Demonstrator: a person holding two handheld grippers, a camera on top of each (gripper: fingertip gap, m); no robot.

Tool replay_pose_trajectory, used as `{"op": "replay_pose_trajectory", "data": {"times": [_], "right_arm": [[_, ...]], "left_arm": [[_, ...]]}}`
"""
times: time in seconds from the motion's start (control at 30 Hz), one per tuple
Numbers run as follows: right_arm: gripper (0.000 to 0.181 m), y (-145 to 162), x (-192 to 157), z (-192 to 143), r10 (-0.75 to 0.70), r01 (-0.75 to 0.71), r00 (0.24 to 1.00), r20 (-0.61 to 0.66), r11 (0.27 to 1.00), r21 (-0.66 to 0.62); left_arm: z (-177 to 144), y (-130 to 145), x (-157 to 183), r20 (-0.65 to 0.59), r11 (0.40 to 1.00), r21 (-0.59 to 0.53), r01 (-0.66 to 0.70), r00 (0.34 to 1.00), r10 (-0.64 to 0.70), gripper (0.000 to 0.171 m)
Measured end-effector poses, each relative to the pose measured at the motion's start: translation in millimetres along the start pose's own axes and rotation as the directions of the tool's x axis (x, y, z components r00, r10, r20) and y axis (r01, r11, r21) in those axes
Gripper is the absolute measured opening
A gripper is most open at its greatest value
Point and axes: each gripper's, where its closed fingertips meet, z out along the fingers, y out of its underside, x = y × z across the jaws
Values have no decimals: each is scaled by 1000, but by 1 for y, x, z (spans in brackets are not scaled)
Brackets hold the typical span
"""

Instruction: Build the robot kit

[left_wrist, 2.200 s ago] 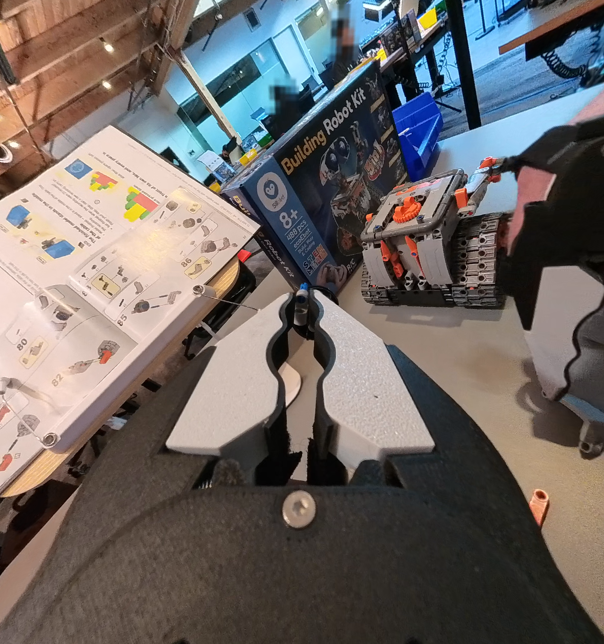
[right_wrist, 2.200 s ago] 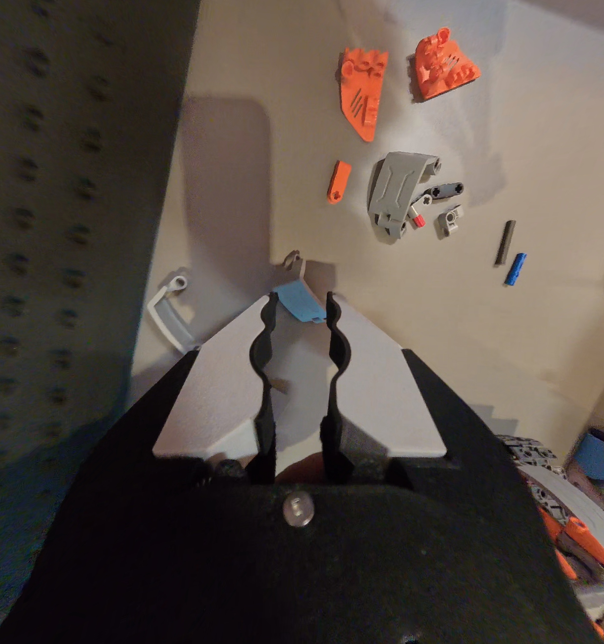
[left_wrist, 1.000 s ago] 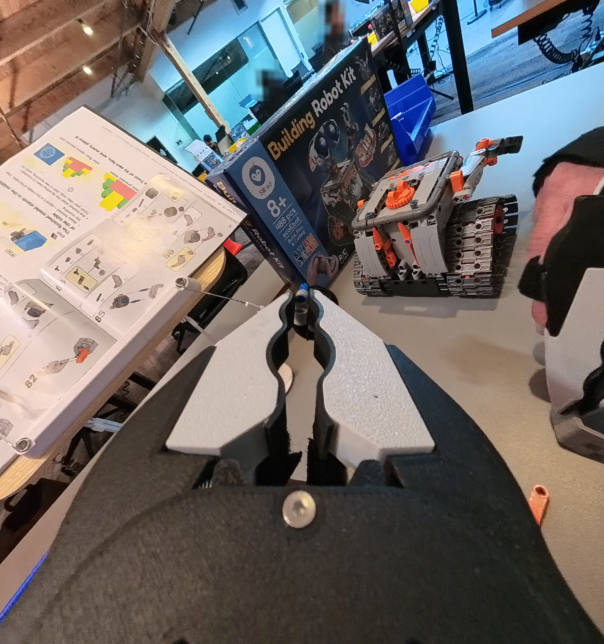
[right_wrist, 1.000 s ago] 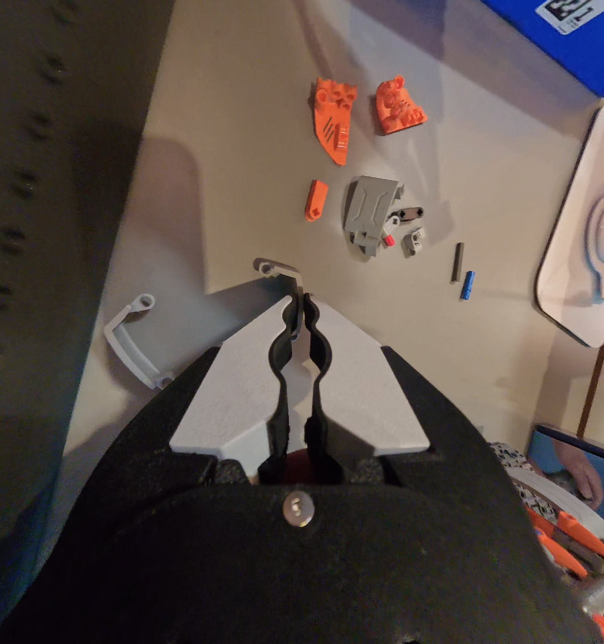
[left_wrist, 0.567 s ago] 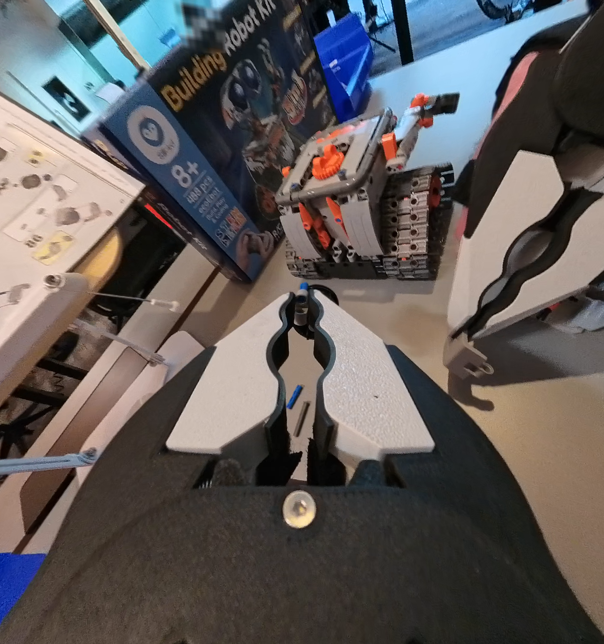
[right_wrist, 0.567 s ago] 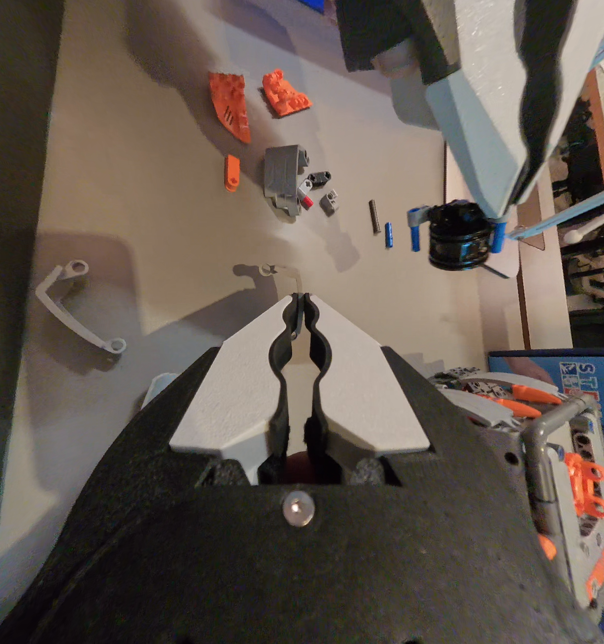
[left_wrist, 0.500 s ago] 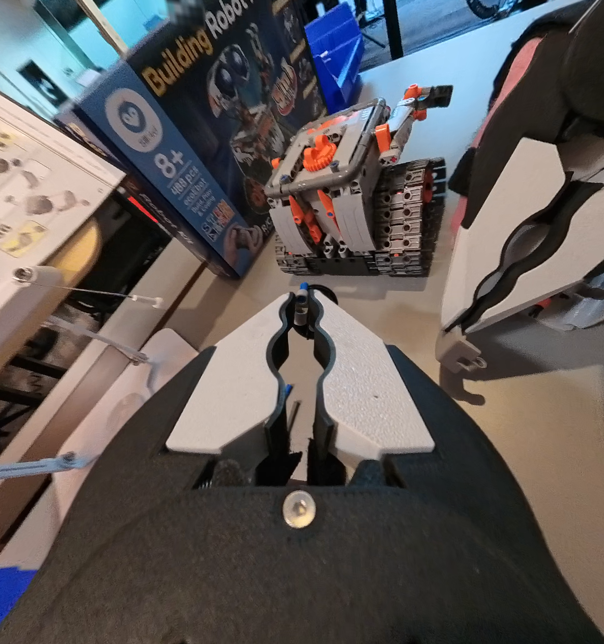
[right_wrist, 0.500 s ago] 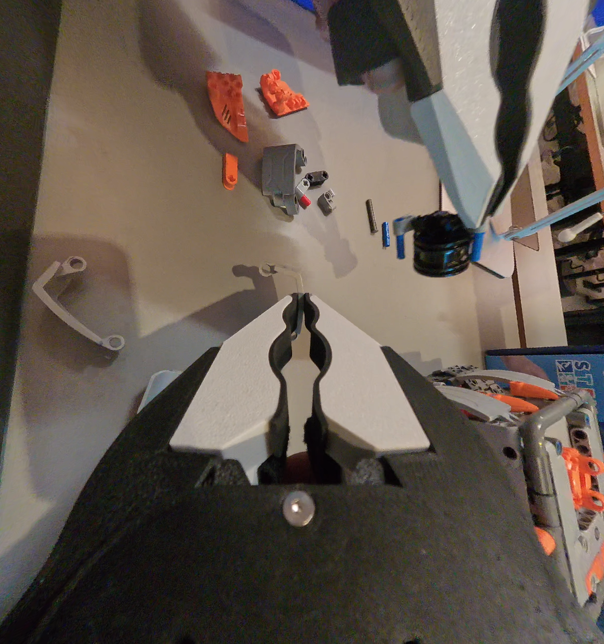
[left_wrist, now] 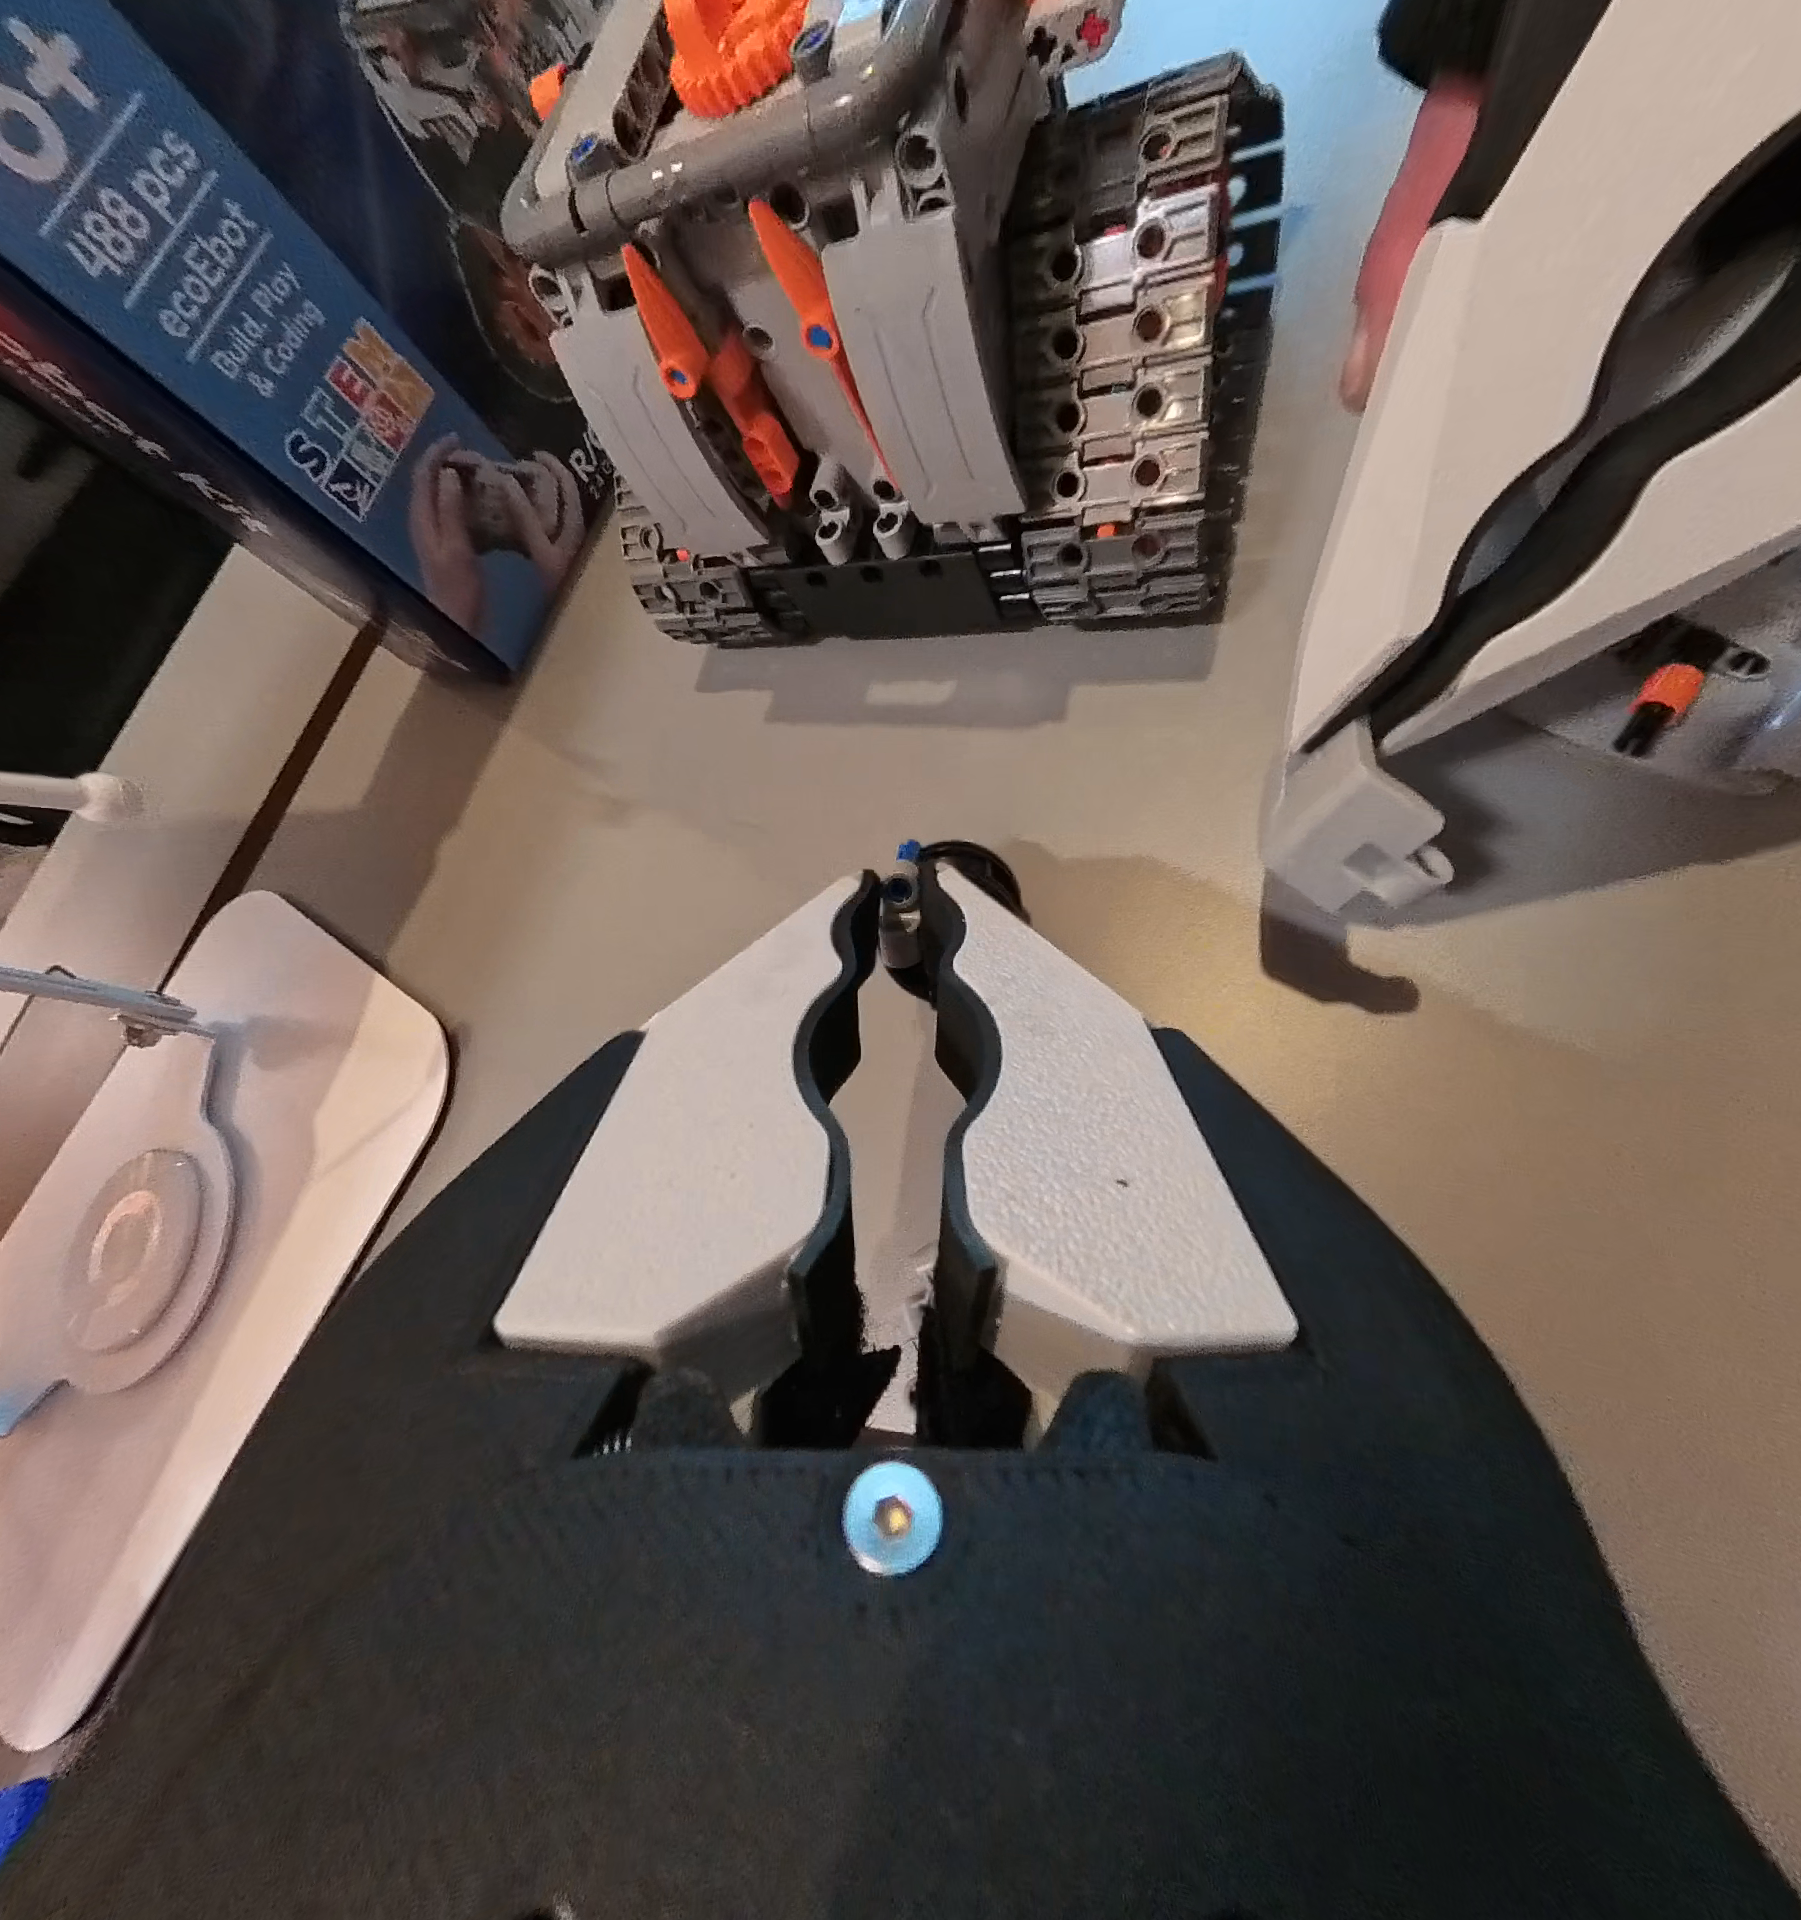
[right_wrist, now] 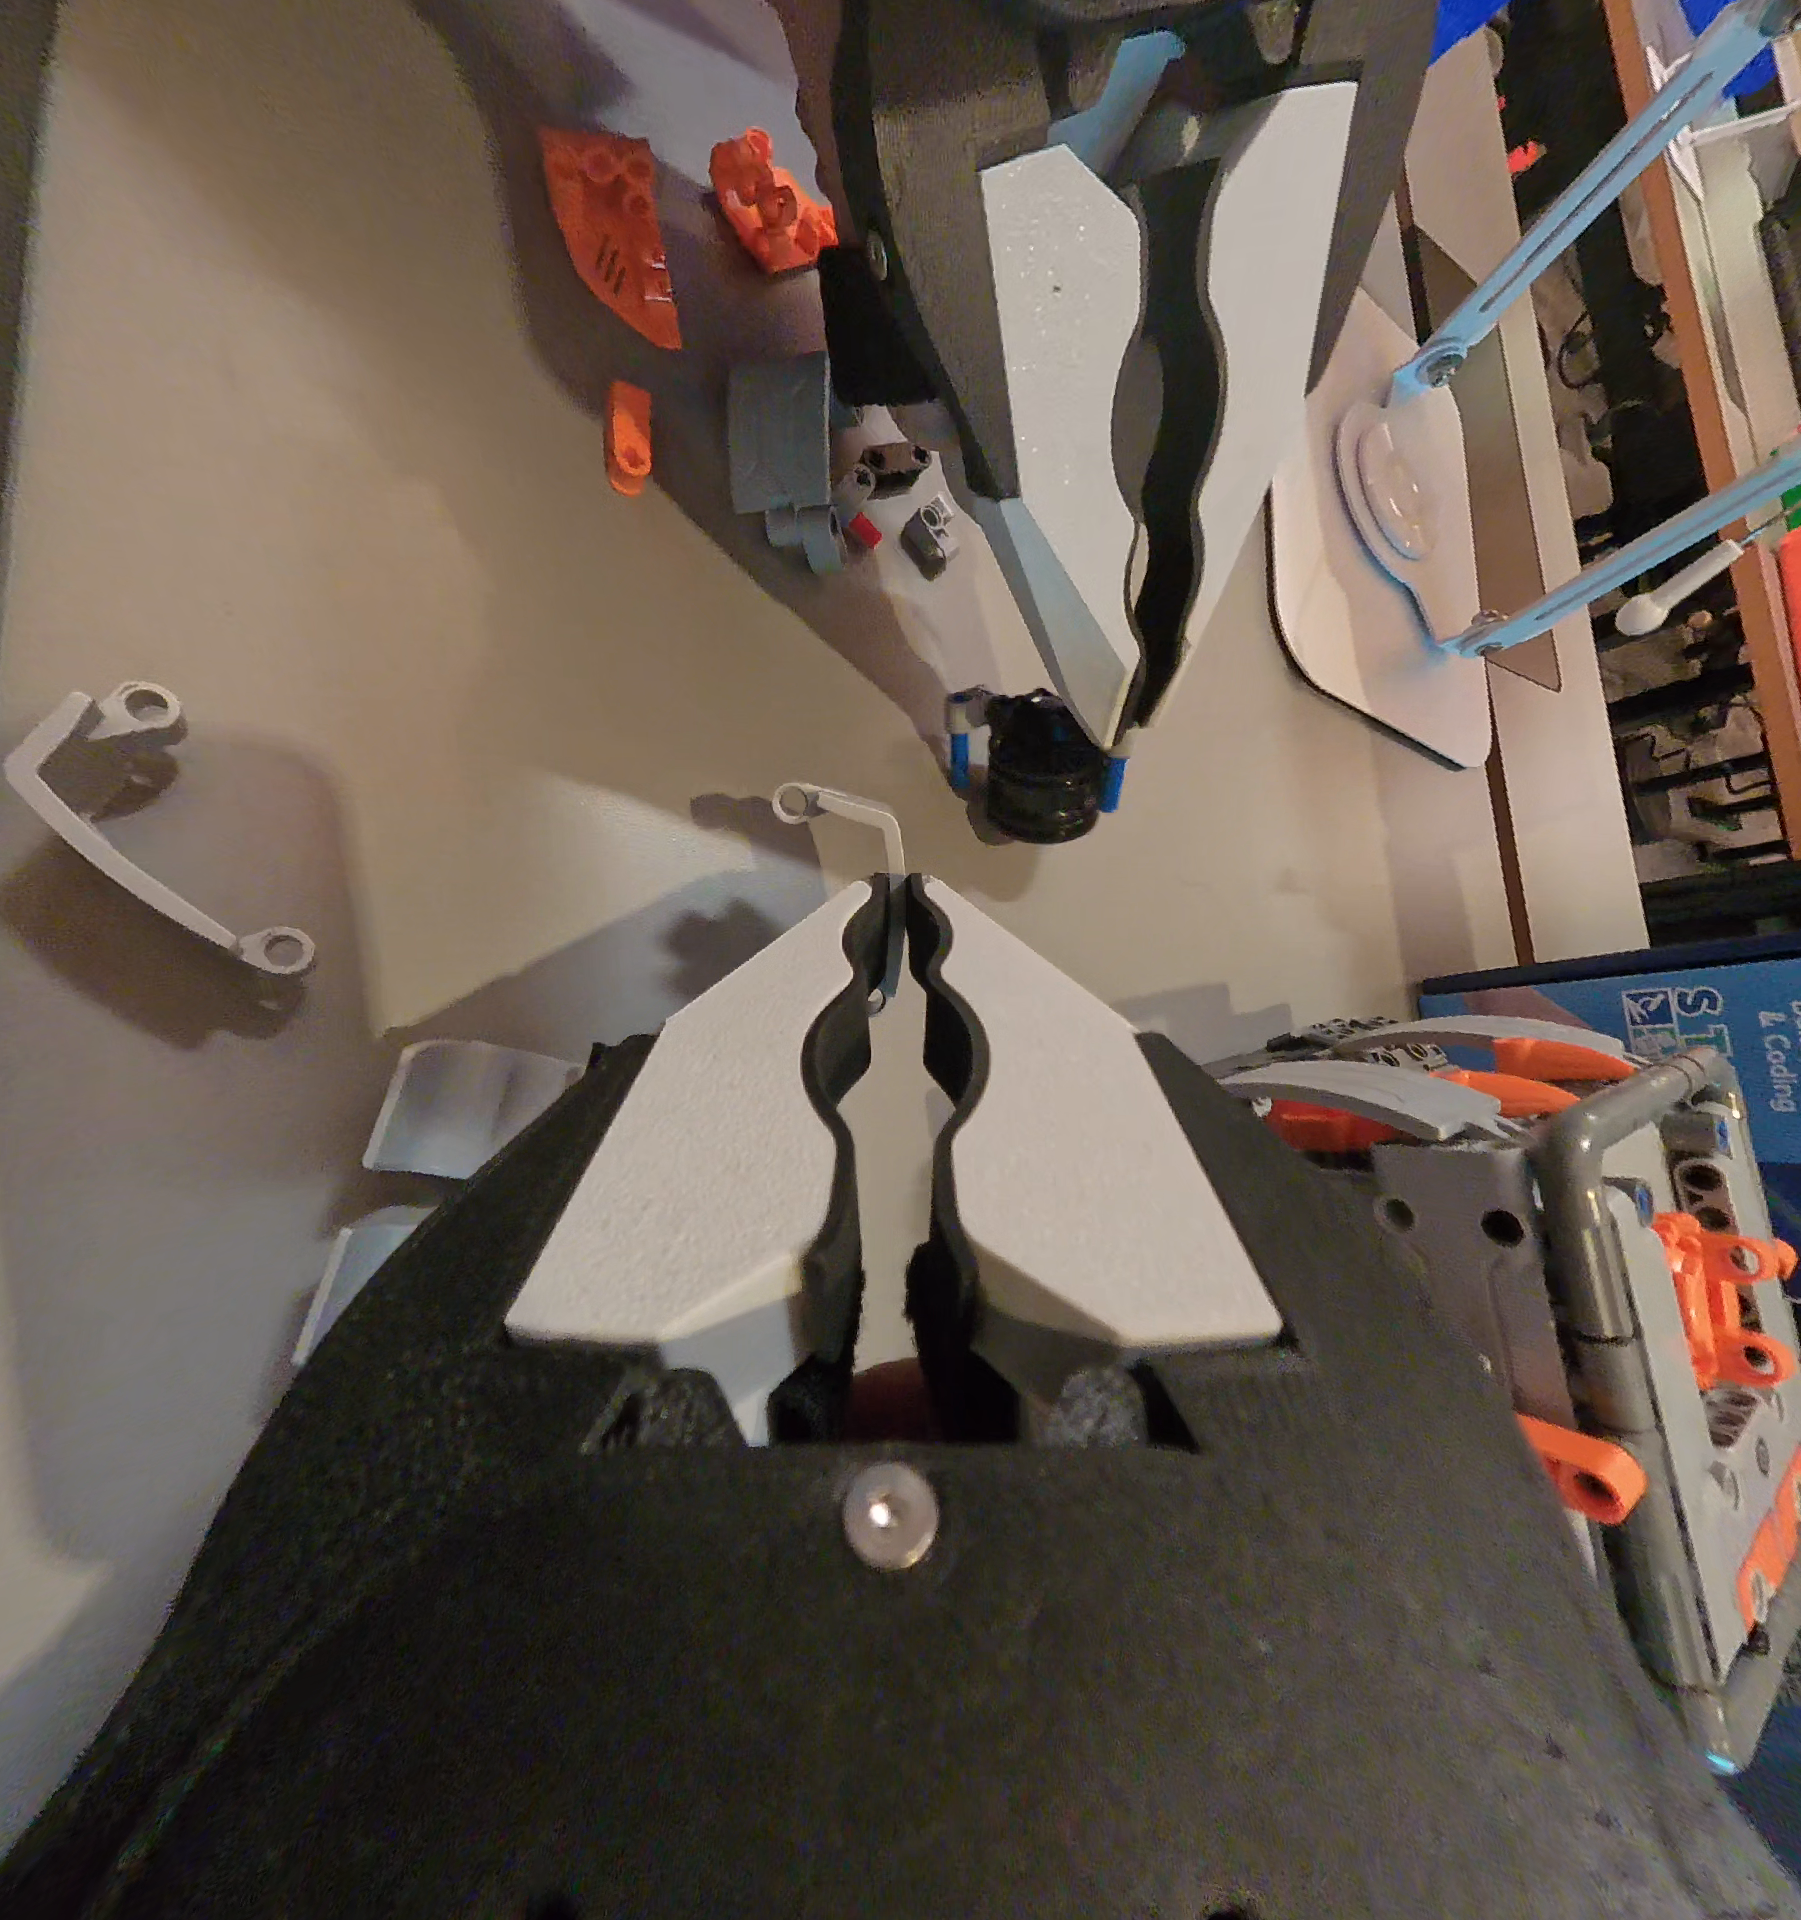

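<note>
My left gripper (left_wrist: 901,896) is shut on a small black wheel (left_wrist: 979,864) with blue pins, held low over the beige table. The wheel also shows in the right wrist view (right_wrist: 1041,774), at the left gripper's tips (right_wrist: 1124,740). My right gripper (right_wrist: 896,891) is shut on a thin light-grey curved panel (right_wrist: 844,805), held just short of the wheel. In the left wrist view the right gripper (left_wrist: 1343,740) comes in from the right with the panel's end (left_wrist: 1353,844) sticking out. A grey, black and orange tracked model (left_wrist: 875,364) stands just beyond.
A blue kit box (left_wrist: 200,312) stands left of the model. A white stand base (left_wrist: 148,1195) lies at the left. Loose parts lie on the table: another grey curved panel (right_wrist: 148,831), orange pieces (right_wrist: 615,229), a grey block (right_wrist: 782,436) and small connectors. One gripper's finger ends stand about 7 centimeters off the other's.
The right gripper shut on the grey panel, lifted it and swung toward the left gripper. The left gripper, still on the wheel, tilted down and moved closer to the tracked model.
</note>
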Motion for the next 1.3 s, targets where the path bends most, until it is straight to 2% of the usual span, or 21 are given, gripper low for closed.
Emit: {"op": "replay_pose_trajectory", "data": {"times": [0.33,0.5,0.63,0.83,0.93,1.03,1.07,1.2,1.3], "right_arm": [[0,5,7,4,19,-21,999,-42,999,-30],[0,5,9,5,31,-32,998,-49,999,-29],[0,4,15,5,49,-51,996,-78,998,-29],[0,-5,34,-1,105,-102,978,-180,994,28],[0,-12,47,-8,134,-120,959,-250,990,70],[0,-20,58,-17,136,-103,940,-313,988,118],[0,-22,61,-19,136,-98,931,-338,987,129],[0,-35,72,-30,95,-32,888,-449,989,146],[0,-44,74,-35,49,26,862,-505,990,140]], "left_arm": [[-4,18,-5,-13,998,-65,19,1000,-20,6],[-3,32,-13,12,991,-120,61,998,-60,11],[-4,33,-19,38,990,-125,60,998,-56,16],[-17,11,-20,39,999,-24,40,998,-39,15],[-30,-14,-1,-77,992,110,56,996,-48,15],[-50,-44,11,-221,947,248,204,964,-149,30],[-54,-49,9,-229,936,270,228,959,-168,33],[-53,-49,12,-199,948,260,184,971,-134,38],[-45,-49,20,-189,958,245,149,977,-103,29]]}}
